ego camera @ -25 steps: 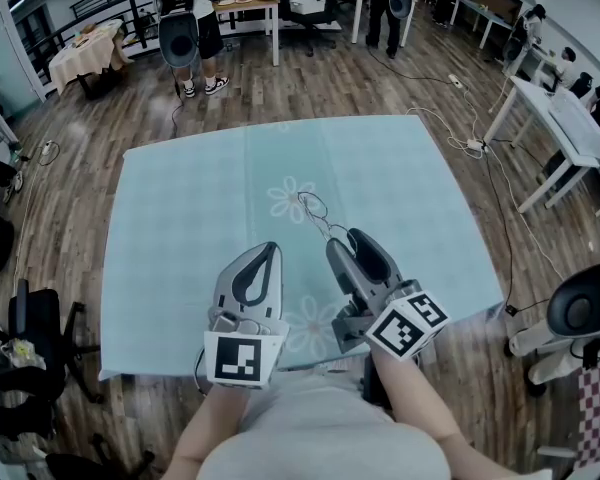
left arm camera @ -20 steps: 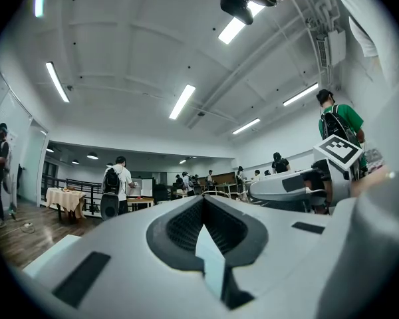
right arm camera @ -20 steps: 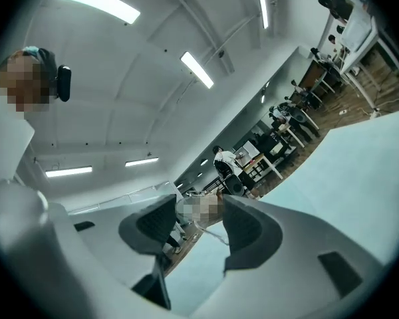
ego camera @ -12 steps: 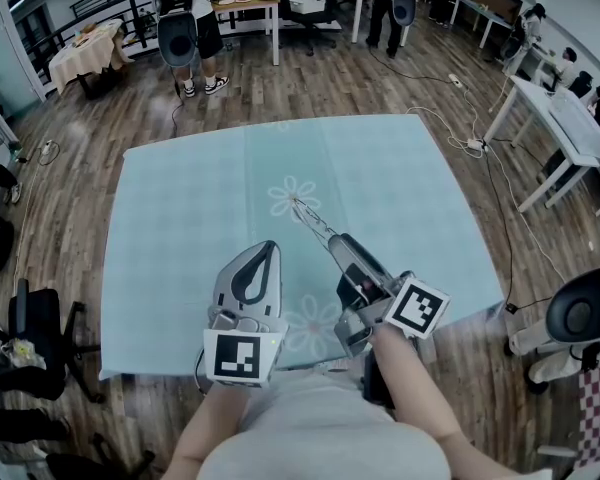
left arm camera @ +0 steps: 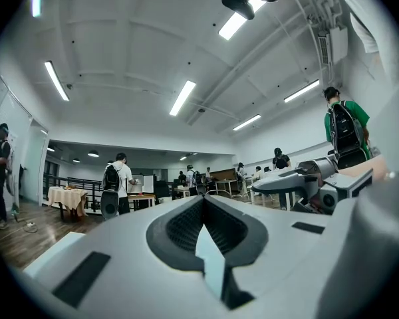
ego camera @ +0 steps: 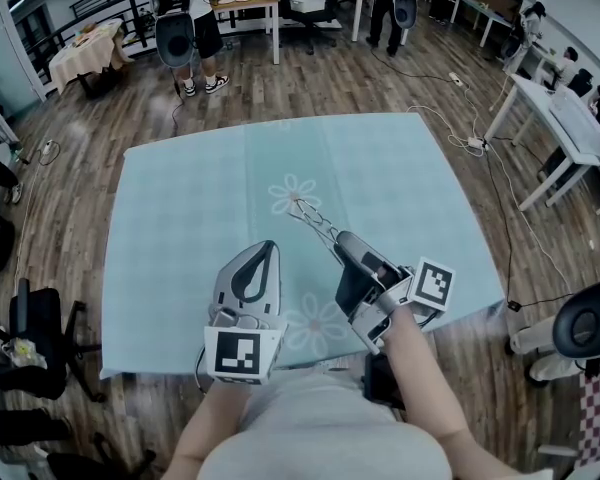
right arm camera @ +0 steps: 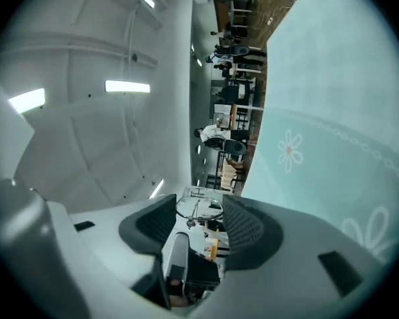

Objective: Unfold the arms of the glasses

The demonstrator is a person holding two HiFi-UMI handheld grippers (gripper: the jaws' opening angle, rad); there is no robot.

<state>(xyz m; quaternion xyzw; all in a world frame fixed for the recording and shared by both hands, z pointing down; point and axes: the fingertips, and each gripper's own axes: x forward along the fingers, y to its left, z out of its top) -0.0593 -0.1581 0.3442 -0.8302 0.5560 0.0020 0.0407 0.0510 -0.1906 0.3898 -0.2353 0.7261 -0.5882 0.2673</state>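
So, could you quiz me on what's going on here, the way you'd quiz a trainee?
1. True or false: the left gripper is holding the glasses.
2. What lies beneath both grippers? A) a blue cloth with flowers B) a red mat C) bare wood
3. Which gripper has its jaws fully together with nothing between them?

Key: 1 false, the right gripper holds the glasses; 2 A; 3 the left gripper.

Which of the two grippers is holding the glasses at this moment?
The right gripper: its jaws clamp the thin-framed glasses, and it is tilted on its side. The left gripper sits upright beside it, jaws shut on nothing.
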